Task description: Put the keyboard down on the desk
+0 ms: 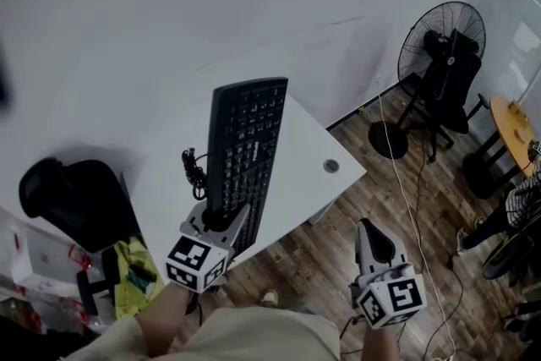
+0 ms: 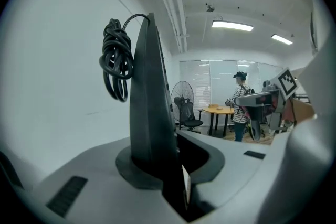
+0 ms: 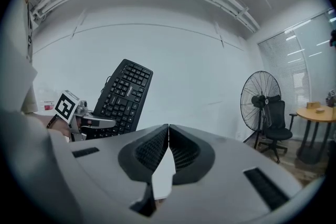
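A black keyboard [image 1: 247, 148] hangs over the white desk [image 1: 308, 182], its far end pointing at the wall. My left gripper [image 1: 224, 220] is shut on its near end. In the left gripper view the keyboard [image 2: 149, 107] stands edge-on, clamped between the jaws, and its coiled cable [image 2: 116, 57] dangles at the upper left. The same cable [image 1: 194, 169] shows left of the keyboard in the head view. My right gripper [image 1: 372, 237] hovers over the wooden floor to the desk's right, shut and empty, pad tips touching [image 3: 168, 128]. From there I see the keyboard [image 3: 123, 94] at the left.
A standing fan [image 1: 439, 42], a black office chair [image 1: 452, 80] and a round wooden table [image 1: 514, 127] stand at the right. A black chair [image 1: 72, 194] and clutter sit left of the desk. A person [image 2: 240, 105] stands by the far table.
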